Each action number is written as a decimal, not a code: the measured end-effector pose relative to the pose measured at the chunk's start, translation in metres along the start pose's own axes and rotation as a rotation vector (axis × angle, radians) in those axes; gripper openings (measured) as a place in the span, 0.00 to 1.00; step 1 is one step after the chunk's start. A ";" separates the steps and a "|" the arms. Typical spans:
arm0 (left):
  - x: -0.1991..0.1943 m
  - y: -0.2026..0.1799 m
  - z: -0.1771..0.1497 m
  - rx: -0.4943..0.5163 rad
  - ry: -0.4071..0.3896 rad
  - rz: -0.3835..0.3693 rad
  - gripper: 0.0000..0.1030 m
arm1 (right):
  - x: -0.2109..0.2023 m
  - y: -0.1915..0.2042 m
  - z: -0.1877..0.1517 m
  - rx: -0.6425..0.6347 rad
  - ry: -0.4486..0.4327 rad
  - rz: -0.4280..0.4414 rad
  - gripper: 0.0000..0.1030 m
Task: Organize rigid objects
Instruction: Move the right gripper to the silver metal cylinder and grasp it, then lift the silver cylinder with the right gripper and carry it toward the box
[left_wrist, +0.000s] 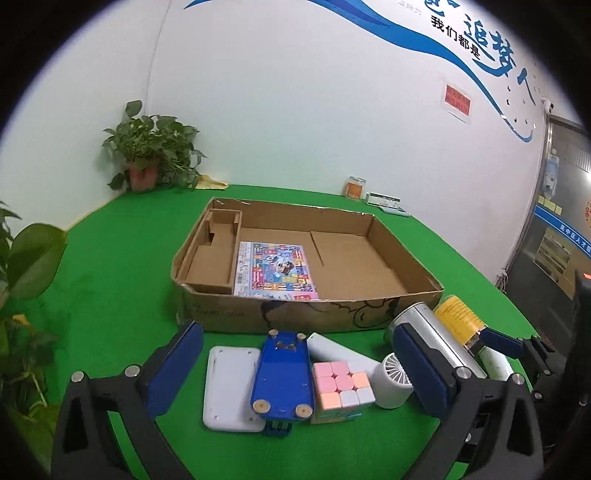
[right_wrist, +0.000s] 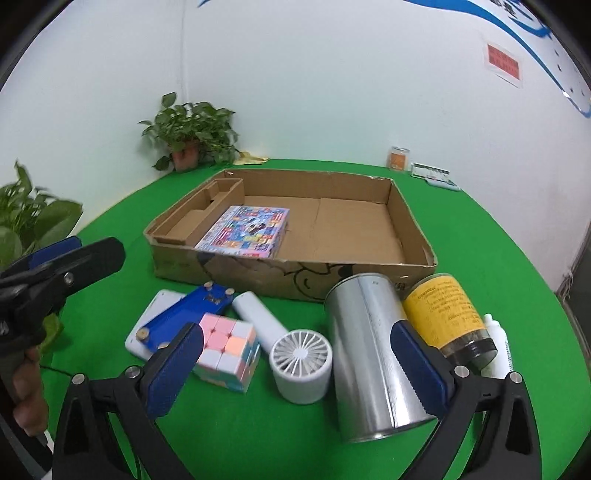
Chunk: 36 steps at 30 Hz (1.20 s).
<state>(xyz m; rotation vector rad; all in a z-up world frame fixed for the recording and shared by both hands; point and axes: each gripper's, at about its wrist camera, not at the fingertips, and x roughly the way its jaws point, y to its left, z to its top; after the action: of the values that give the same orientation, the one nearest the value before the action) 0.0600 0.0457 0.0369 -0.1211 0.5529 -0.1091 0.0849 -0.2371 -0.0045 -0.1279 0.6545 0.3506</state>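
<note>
Cardboard box (right_wrist: 413, 229) sits mid-table on the green table (right_wrist: 480, 229), with a colourful flat pack (right_wrist: 245, 230) lying inside by its left divider. Loose items line the box's near wall: white pad (left_wrist: 231, 387), blue board (left_wrist: 282, 373) lying on it, pastel cube (right_wrist: 227, 350), white tube (right_wrist: 258, 321), small fan (right_wrist: 301, 365), steel can (right_wrist: 373, 354) on its side, yellow-label jar (right_wrist: 447, 317), white bottle (right_wrist: 496, 339) at the right end. Your left gripper (left_wrist: 295, 373) hangs over pad and board, fingers wide apart, gripping nothing. Your right gripper (right_wrist: 295, 373) is over fan and can, fingers wide apart too, empty. Potted plant (right_wrist: 192, 136) at far left corner, orange tin (right_wrist: 399, 158) at far edge
</note>
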 end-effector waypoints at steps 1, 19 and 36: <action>-0.001 0.000 -0.002 0.003 0.003 0.005 0.99 | 0.000 0.001 -0.002 0.001 0.004 0.009 0.99; -0.004 0.002 -0.052 -0.032 0.170 -0.062 0.99 | 0.056 -0.096 -0.037 0.173 0.270 0.039 0.83; 0.037 -0.033 -0.086 -0.105 0.505 -0.550 0.99 | -0.056 -0.051 -0.110 0.114 0.272 0.112 0.89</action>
<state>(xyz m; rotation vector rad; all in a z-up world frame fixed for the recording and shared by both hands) 0.0438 0.0007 -0.0498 -0.3516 1.0203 -0.6594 -0.0010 -0.3254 -0.0561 -0.0299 0.9513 0.4071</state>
